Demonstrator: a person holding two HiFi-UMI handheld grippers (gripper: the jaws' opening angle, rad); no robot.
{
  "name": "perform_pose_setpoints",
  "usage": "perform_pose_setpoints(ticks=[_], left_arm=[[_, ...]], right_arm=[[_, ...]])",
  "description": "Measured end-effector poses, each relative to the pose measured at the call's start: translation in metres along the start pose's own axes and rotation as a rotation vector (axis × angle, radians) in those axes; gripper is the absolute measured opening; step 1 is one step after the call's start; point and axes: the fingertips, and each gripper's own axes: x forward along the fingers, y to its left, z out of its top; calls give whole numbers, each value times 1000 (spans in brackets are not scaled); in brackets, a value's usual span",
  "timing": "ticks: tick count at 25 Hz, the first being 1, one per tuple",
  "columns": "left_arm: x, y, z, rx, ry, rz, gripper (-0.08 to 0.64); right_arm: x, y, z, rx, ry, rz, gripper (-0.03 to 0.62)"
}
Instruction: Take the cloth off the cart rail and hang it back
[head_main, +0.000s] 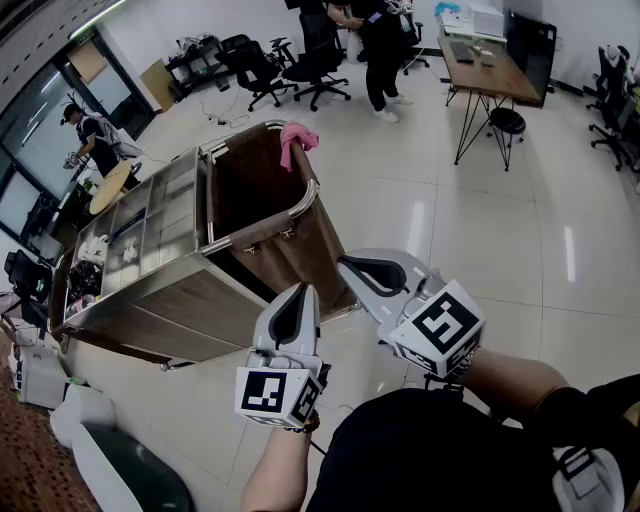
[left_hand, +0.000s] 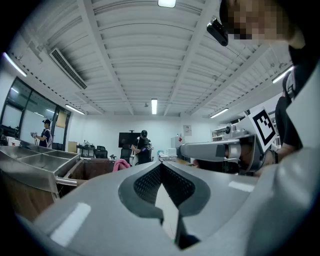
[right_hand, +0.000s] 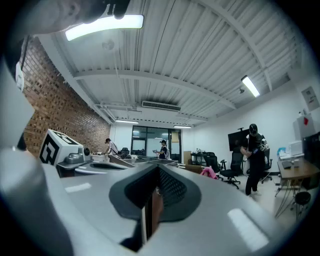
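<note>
Head view looks down at a big cart (head_main: 180, 300) with brown wood sides and a shiny metal rail (head_main: 262, 230) round its deep bin. The pink cloth (head_main: 298, 138) hangs over the far corner of that rail, bunched up, with one end down inside the bin. It is well away from both grippers.

The left gripper (head_main: 305, 290) and the right gripper (head_main: 345, 263) sit side by side at the near end of the cart, both pointing toward it. In the left gripper view the jaws of the left gripper (left_hand: 161, 163) are pressed together with nothing in them. The right gripper (right_hand: 159, 168) is the same in its own view, closed and empty.

The cloth (left_hand: 120, 165) shows as a small pink spot far ahead, a bit blurry, so its folds are hard to see. A person in dark clothes (head_main: 380, 50) stands far off by some office chairs (head_main: 290, 65).
</note>
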Motion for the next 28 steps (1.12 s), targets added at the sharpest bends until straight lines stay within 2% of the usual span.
perform_pose_setpoints(ticks=[13,28], left_arm=[[25,31,2,17,-11,-10,0],[48,130,29,22,-48,-119,0]], right_arm=[[29,-28,-18,22,7,-31,11],[128,-34,-14,-15,21,-154,66]])
